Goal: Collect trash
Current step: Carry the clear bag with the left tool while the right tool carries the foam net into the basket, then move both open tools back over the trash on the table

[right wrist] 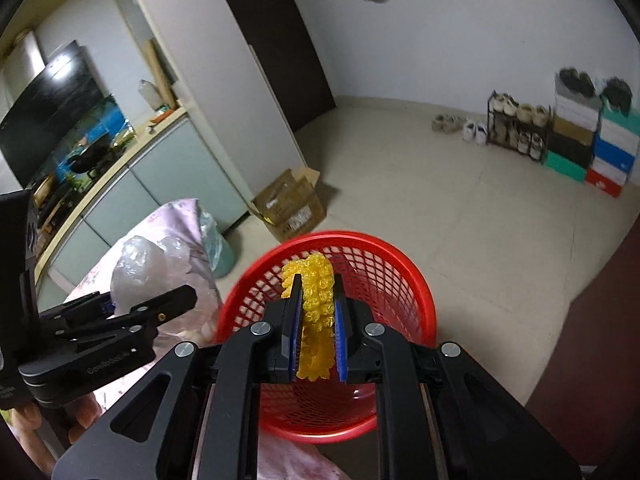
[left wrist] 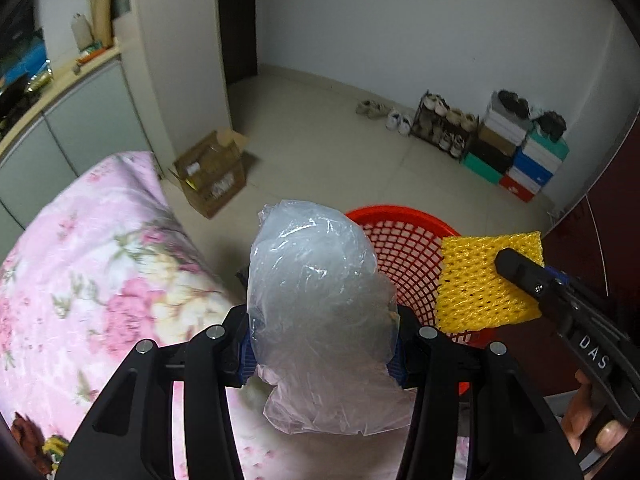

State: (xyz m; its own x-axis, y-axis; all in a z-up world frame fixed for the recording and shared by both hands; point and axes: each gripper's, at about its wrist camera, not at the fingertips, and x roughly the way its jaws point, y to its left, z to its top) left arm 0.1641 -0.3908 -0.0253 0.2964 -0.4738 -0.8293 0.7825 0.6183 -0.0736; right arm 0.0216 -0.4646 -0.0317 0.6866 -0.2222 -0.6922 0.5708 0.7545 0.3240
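My left gripper (left wrist: 322, 344) is shut on a crumpled clear plastic bag (left wrist: 316, 304), held beside the left rim of a red mesh basket (left wrist: 404, 248). My right gripper (right wrist: 316, 332) is shut on a yellow foam net sleeve (right wrist: 314, 312), held over the open red basket (right wrist: 384, 264). In the left wrist view the right gripper (left wrist: 520, 272) holds the yellow sleeve (left wrist: 476, 280) above the basket's right side. In the right wrist view the left gripper (right wrist: 120, 312) and its plastic bag (right wrist: 148, 264) sit left of the basket.
A pink floral cloth (left wrist: 80, 272) covers the surface at left. An open cardboard box (left wrist: 212, 176) stands on the tiled floor by a white pillar. A shoe rack (left wrist: 444, 128) and stacked shoe boxes (left wrist: 520, 156) line the far wall. A dark red panel (right wrist: 592, 340) is at right.
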